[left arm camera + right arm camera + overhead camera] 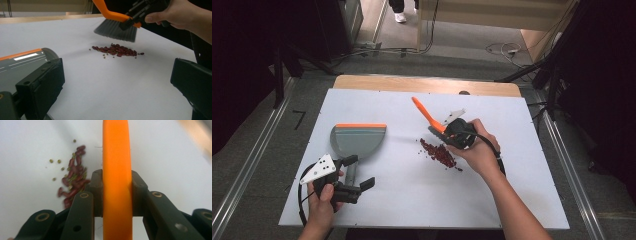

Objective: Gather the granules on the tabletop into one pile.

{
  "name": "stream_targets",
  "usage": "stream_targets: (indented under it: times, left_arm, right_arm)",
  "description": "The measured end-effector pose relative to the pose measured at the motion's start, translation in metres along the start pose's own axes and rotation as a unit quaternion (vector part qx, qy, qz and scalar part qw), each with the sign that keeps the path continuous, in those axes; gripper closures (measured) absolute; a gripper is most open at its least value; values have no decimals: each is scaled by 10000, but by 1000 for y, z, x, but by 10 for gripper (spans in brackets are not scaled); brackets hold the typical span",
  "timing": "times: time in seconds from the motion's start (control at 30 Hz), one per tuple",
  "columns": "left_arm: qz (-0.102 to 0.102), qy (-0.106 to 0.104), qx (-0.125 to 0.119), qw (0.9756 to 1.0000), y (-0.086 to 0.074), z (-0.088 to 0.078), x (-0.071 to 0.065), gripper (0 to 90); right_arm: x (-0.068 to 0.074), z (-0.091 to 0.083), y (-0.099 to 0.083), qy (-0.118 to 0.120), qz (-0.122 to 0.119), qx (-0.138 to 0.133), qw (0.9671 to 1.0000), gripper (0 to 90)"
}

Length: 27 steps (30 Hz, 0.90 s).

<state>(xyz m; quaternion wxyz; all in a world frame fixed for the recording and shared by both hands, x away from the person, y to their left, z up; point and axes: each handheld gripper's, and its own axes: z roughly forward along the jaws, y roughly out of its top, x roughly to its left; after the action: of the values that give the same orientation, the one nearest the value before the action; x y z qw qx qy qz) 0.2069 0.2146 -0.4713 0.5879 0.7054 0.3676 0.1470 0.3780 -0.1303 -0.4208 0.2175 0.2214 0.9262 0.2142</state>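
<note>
the two black jaws of the right gripper [117, 192] rise closest to its own camera, and they are closed tight on the orange plastic handle of a small brush with grey bristles [115, 29], one jaw pressing on each side of the handle. in the left gripper view the bristles hang just above the white table sheet [412, 200], not touching it. a little heap of dark red beans mixed with a few small green ones [116, 50] lies on the sheet just under and in front of the bristles; in the right gripper view the heap is to the left of the clamped handle, beside the left jaw.

the left gripper [354, 172] is held low near the front edge of the table, and its jaws stand wide apart with nothing between them. the grey plastic dustpan with an orange rim [357, 138] lies flat on the sheet, just beyond the left jaw and very near to it; if it touches the jaw i cannot tell. the beans are well apart from these open jaws, on the far side of bare sheet
</note>
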Motion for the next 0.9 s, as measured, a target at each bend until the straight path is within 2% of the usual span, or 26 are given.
stream_targets:
  times: [0.03, 0.07, 0.1, 0.13, 0.23, 0.3, 0.37, 0.4, 0.43, 0.47, 0.53, 0.6, 0.77, 0.83, 0.9]
  left_arm:
    - [-1, -6, 1, 10000, 0, 0, 0, 3]
    - [1, 3, 2, 10000, 0, 0, 0, 3]
    - [2, 4, -1, 10000, 0, 0, 0, 3]
    - [-2, 6, 1, 10000, 0, 0, 1, 3]
    - [-34, 8, -15, 10000, -1, -1, 2, 3]
    - [-55, 14, -34, 10000, -1, -2, 3, 3]
    - [-45, 15, -32, 10000, -1, -3, 4, 3]
    - [-42, 13, -37, 10000, -1, -3, 4, 3]
    - [-35, 13, -35, 10000, -1, -3, 4, 3]
    - [-36, 9, -41, 10000, -1, -3, 4, 3]
    - [-40, 10, -38, 10000, -1, -3, 4, 3]
    - [-34, 14, -26, 10000, -1, -3, 4, 3]
    - [-24, 6, -22, 10000, -1, -2, 2, 3]
    - [-14, 3, 0, 10000, -1, -1, 1, 3]
    - [-7, 7, 9, 10000, -1, -1, 1, 3]
  right_arm:
    - [-2, 3, 5, 21, -310, -41, 9995, 686]
    - [-4, 6, 9, 24, -518, -79, 9986, 686]
    - [-4, 11, 16, 99, -963, -152, 9952, 686]
    - [-4, 16, 20, 121, -1271, -197, 9916, 686]
    - [-5, 30, 31, 20, -1752, -143, 9844, 686]
    - [-4, 39, 32, 75, -1942, -268, 9806, 686]
    - [-2, 47, 30, 201, -2301, -425, 9720, 686]
    - [0, 51, 28, 287, -2394, -404, 9697, 686]
    - [1, 52, 27, 350, -2513, -511, 9659, 686]
    - [2, 52, 26, 387, -2572, -615, 9636, 686]
    - [5, 51, 22, 441, -2878, -645, 9545, 686]
    - [7, 48, 18, 516, -3032, -650, 9493, 686]
    - [8, 39, 4, 710, -3260, -694, 9402, 686]
    - [9, 35, -3, 763, -3287, -718, 9386, 686]
    - [10, 32, -9, 794, -3268, -740, 9389, 686]
